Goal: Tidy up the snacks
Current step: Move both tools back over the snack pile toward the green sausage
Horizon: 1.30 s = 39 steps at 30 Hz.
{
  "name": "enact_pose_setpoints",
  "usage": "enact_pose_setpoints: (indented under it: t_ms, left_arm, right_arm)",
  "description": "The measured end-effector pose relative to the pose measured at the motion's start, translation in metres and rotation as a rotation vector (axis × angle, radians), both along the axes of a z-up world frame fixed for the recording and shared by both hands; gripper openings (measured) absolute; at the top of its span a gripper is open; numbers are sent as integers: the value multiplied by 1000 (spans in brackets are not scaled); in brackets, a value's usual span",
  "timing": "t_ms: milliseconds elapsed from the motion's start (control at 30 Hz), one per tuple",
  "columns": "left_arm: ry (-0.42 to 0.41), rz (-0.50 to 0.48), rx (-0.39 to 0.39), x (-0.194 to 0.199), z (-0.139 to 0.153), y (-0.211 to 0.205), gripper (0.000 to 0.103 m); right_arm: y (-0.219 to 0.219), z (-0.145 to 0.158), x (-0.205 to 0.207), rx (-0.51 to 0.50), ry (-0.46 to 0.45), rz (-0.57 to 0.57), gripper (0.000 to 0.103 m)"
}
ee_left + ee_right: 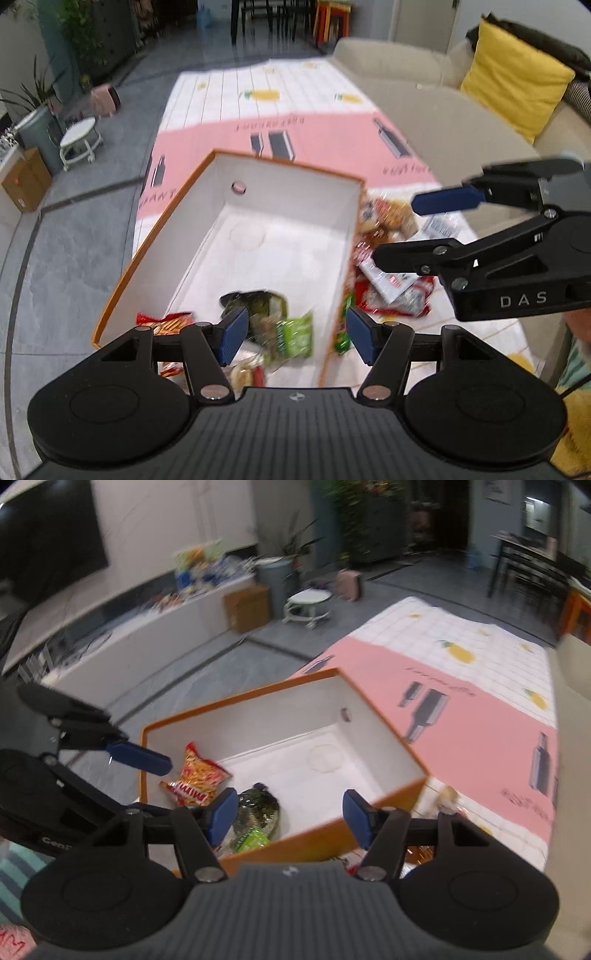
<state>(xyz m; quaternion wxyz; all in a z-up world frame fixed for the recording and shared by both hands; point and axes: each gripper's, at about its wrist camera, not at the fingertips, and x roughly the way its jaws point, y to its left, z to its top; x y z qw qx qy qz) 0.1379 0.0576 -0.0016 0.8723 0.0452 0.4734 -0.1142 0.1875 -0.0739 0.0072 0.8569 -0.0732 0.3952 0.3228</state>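
Note:
An orange box with a white inside [280,192] [373,734] stands on the patterned tablecloth. In it lie a red snack bag [197,775] [164,323], a dark packet [256,806] [255,302] and a green packet [293,334] [251,840]. My left gripper [295,336] is open and empty above the box's near end. My right gripper [290,818] is open and empty over the box's near edge; it also shows in the left wrist view [402,229]. A pile of loose snack packets [391,258] lies on the cloth right of the box.
A beige sofa [443,110] with a yellow cushion [513,85] borders the table on the right. On the floor to the left stand a white stool [79,142], a cardboard box [26,181] and plants. A low TV bench [129,627] runs along the wall.

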Motion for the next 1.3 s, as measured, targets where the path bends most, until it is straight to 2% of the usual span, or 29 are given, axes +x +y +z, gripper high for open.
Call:
enact_pose_setpoints:
  t_ms: [133,300,500,633,767,833,1067,1233,1300]
  left_arm:
    - [-66,14,-19,-12,3,-19,71]
    - [-120,-59,-31,-28,-4,-48,71]
    - [-120,-99,-22,-39,-34,-76,71]
    - [-93,-105,20,-45,-59,-88,70]
    - [-75,-99,111,-43,-85,-100,65]
    - [-84,-99,158,-41,-97,-107,53]
    - [-127,-84,297,-28,-132,-121,52]
    - [-132,-74,351,-17,-148,-123,51]
    - [-130,-71,356,-13,-151,-123,48]
  right_arm:
    - [-31,1,-19,17,-35,-107,61]
    - [-65,-11,-42,20,-46,-212,61]
    - [-104,-34,-63,32,-32,-330,61]
    - [-120,-55,-73,33,-8,-387,61]
    - [-121,-79,-73,-7,1,-387,61]
    - [-121,-88,-71,-23,-3,-381,61]
    - [-104,-112,-61,-106,-70,-311,61]
    - [-93,-131,-48,-146,-98,-263,61]
    - [-88,-135,-44,-154,-107,-236,61]
